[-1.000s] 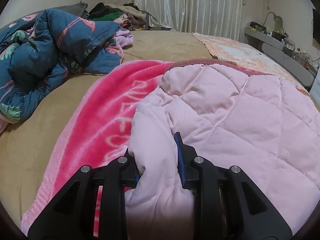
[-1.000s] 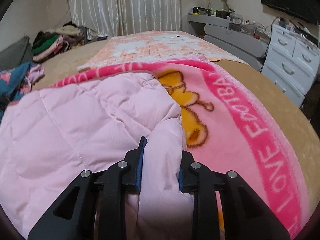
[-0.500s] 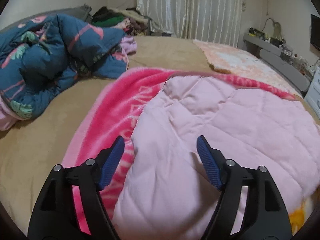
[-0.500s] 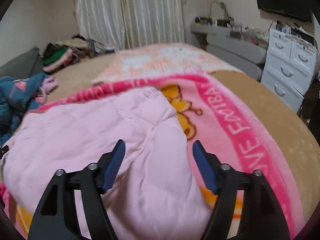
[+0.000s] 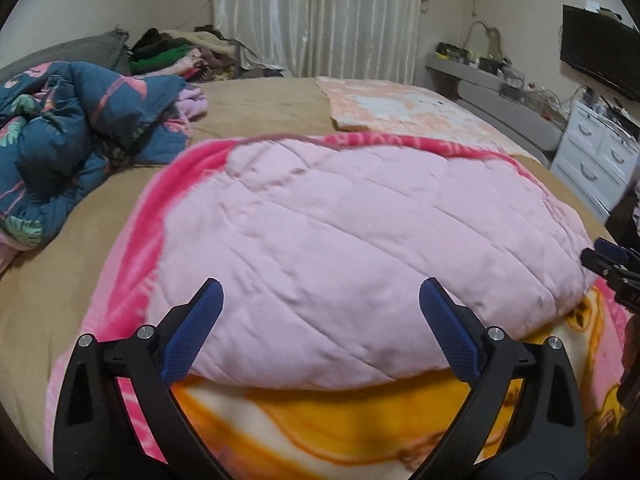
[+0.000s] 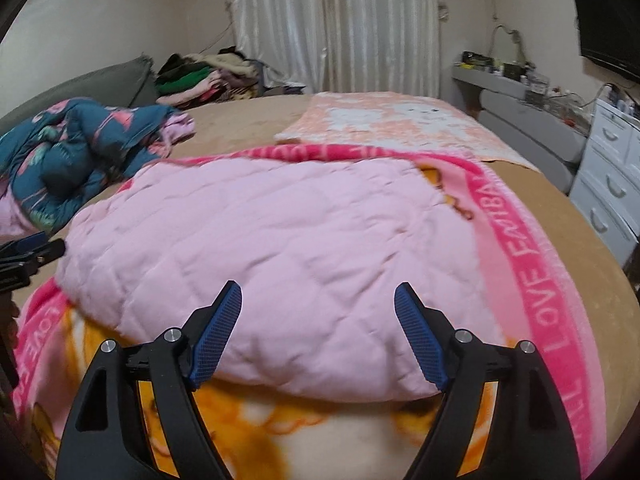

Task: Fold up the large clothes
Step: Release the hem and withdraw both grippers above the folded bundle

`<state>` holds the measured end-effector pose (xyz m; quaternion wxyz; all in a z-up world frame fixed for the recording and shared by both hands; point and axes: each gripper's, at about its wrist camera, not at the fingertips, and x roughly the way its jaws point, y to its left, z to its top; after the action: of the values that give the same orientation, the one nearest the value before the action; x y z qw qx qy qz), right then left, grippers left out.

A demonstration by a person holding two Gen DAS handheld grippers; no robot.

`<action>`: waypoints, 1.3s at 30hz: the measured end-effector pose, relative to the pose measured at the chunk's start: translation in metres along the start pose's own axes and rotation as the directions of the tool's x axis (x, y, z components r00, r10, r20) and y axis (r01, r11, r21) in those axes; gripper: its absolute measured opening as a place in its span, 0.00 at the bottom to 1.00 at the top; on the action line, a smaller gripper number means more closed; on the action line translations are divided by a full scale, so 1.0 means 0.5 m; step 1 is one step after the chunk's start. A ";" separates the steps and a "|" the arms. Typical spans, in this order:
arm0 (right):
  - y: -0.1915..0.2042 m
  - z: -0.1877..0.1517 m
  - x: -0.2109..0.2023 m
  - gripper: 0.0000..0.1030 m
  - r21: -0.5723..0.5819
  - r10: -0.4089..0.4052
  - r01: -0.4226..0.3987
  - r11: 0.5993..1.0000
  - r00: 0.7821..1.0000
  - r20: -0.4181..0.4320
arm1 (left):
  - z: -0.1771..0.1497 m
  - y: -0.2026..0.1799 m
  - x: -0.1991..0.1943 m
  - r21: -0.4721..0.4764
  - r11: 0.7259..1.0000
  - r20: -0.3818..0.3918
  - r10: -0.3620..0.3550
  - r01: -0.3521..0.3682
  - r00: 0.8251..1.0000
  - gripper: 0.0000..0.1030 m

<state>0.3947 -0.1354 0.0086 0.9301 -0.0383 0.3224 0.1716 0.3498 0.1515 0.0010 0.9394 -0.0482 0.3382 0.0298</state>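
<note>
Both tongs, left (image 5: 320,322) and right (image 6: 318,328), opening, empty, above folded pink quilt (image 5: 360,240) on blanket (image 6: 532,280).

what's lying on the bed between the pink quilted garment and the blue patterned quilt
Between the pink quilted garment and the blue patterned quilt lie the pink blanket's edge, then bare tan bedcover. The left wrist view shows it best.
</note>
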 end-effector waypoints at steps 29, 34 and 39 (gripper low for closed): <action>0.004 -0.029 0.074 0.91 0.114 0.010 0.007 0.993 0.989 -0.146 | -0.037 -0.051 0.047 -0.031 0.999 -0.104 -0.034 0.031 0.994 0.92; 0.011 -0.020 -0.002 0.95 0.127 0.034 -0.025 0.992 0.997 -0.073 | -0.027 -0.041 -0.013 -0.028 0.999 -0.062 -0.020 0.018 0.998 0.92; 0.012 -0.029 -0.047 0.96 0.126 0.014 -0.009 0.992 0.999 -0.036 | -0.038 -0.019 -0.040 -0.056 0.998 -0.065 0.000 -0.003 0.998 0.92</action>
<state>0.3668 -0.1394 0.0121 0.9236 0.0190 0.3500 0.1555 0.3233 0.1394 -0.0004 0.9262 -0.0751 0.3676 0.0384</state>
